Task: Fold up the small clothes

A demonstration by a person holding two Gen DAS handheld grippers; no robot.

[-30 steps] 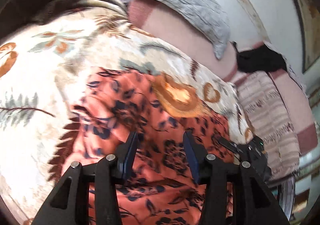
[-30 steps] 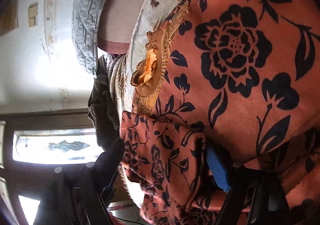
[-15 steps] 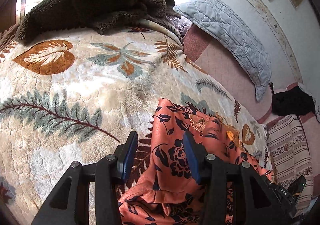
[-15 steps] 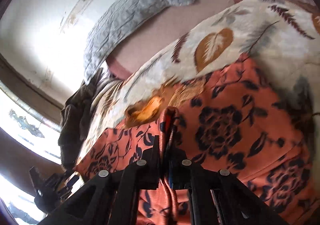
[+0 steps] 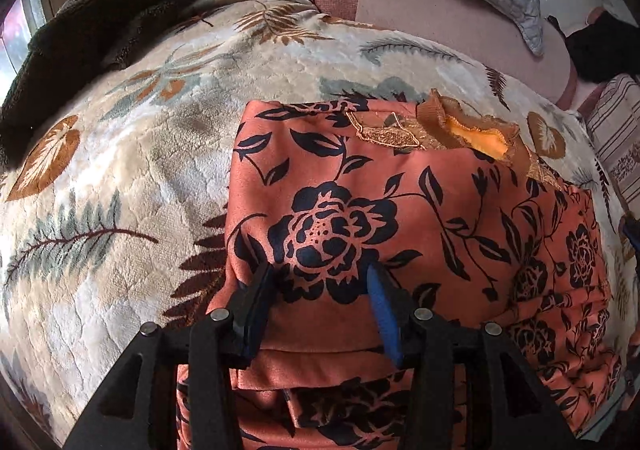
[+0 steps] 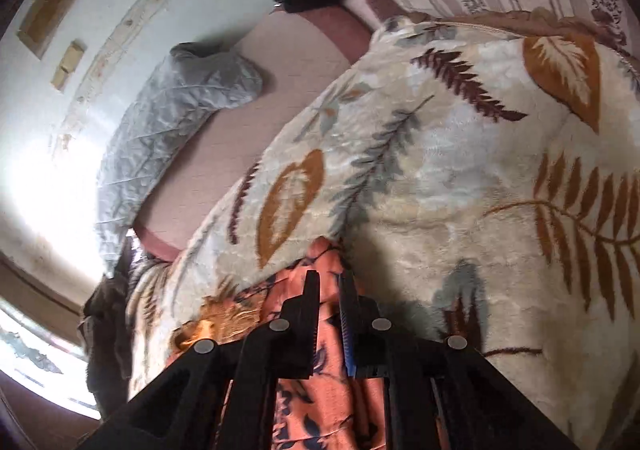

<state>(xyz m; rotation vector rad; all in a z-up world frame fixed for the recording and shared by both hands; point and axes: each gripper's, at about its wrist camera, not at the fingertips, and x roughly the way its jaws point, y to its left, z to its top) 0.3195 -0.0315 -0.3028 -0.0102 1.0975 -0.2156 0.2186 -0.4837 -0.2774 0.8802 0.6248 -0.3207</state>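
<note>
Currently the garment (image 5: 400, 209), a rust-orange cloth printed with dark navy flowers, lies on the leaf-patterned blanket (image 5: 120, 169), folded into a rough rectangle. At the garment's far edge sits a gold embroidered trim with a brighter orange lining showing; at its near edge, stacked layers are visible. Left tool (image 5: 320, 282): jaws partly spread, tips over the garment's big flower, on or just above the top layer; contact not certain, no cloth pinched. Right tool (image 6: 329, 286): jaws nearly together, having just eased apart slightly; a fold of the garment (image 6: 320, 370) passes between them, pinched.
</note>
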